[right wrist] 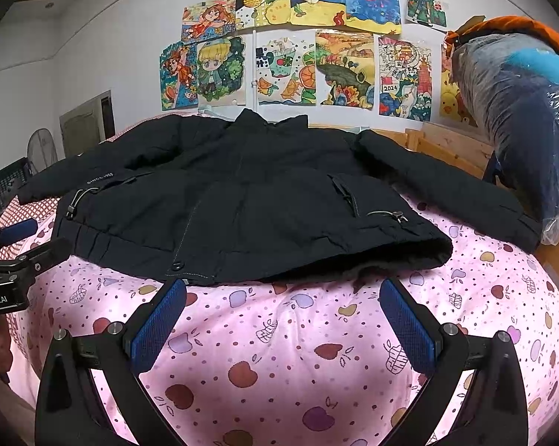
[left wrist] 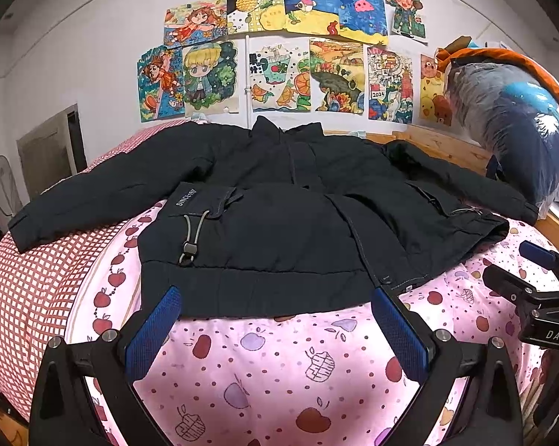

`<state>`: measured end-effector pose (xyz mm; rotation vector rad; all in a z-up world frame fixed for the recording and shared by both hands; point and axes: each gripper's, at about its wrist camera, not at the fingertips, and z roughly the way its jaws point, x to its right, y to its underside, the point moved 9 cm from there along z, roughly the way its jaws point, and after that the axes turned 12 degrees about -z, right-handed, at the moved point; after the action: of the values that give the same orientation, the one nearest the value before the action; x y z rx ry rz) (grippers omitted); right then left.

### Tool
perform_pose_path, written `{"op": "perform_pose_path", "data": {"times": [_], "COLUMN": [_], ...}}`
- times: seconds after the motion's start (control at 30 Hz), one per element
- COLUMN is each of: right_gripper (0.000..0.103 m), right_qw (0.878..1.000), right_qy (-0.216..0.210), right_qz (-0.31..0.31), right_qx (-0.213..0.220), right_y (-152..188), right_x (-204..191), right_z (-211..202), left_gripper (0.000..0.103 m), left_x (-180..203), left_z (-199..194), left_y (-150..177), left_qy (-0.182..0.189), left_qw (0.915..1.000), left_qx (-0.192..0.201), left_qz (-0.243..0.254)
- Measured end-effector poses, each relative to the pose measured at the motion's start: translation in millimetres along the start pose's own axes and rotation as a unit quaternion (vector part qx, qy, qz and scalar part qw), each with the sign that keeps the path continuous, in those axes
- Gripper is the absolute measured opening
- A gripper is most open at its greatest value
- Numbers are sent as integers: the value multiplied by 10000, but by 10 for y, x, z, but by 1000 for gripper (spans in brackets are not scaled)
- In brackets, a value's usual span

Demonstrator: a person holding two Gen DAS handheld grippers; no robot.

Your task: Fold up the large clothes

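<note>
Both claws, left claw (left wrist: 275, 321) and right claw (right wrist: 283, 314), wide open, empty; we face spread jacket (left wrist: 279, 223) on bed (left wrist: 279, 371); folding unstarted; next, we grab sleeve.

- From my left wrist camera, the left gripper (left wrist: 275, 297) shows its two blue pads in full, but its black body runs off the bottom edge.
- The right gripper (left wrist: 532, 286) sits at that view's right margin, only partly in frame, so I cannot judge how its jaws stand there.
- The jacket (left wrist: 279, 215) hides the quilt beneath it, and its back side is out of sight.
- The bagged bundle (right wrist: 528, 119) is cut by the right edge; glare on the plastic keeps me from telling its contents.
- The small print on the jacket's pocket (white lettering) is too small for me to read with confidence.
</note>
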<state>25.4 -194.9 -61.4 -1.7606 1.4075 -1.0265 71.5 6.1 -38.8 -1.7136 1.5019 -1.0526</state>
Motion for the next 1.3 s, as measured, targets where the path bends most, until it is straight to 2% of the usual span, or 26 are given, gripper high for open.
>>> {"op": "perform_pose_path", "data": {"times": [0.97, 1.13, 1.3], "right_gripper": [102, 102, 102], "right_qw": [10000, 9990, 9931], "right_qy": [2, 276, 686], "right_qz": [41, 337, 944], "right_qx": [-29, -40, -79], "right_y": [10, -54, -78], "right_x": [89, 385, 931], "right_z": [-2, -63, -127], "left_gripper": [103, 103, 103], "left_x": [5, 112, 353], "left_z": [60, 158, 258], "left_y": [-61, -232, -489], "left_qy": [-101, -67, -114], "left_qw": [9998, 9995, 9976], "left_qx": [8, -123, -76], "left_qz": [172, 300, 672]}}
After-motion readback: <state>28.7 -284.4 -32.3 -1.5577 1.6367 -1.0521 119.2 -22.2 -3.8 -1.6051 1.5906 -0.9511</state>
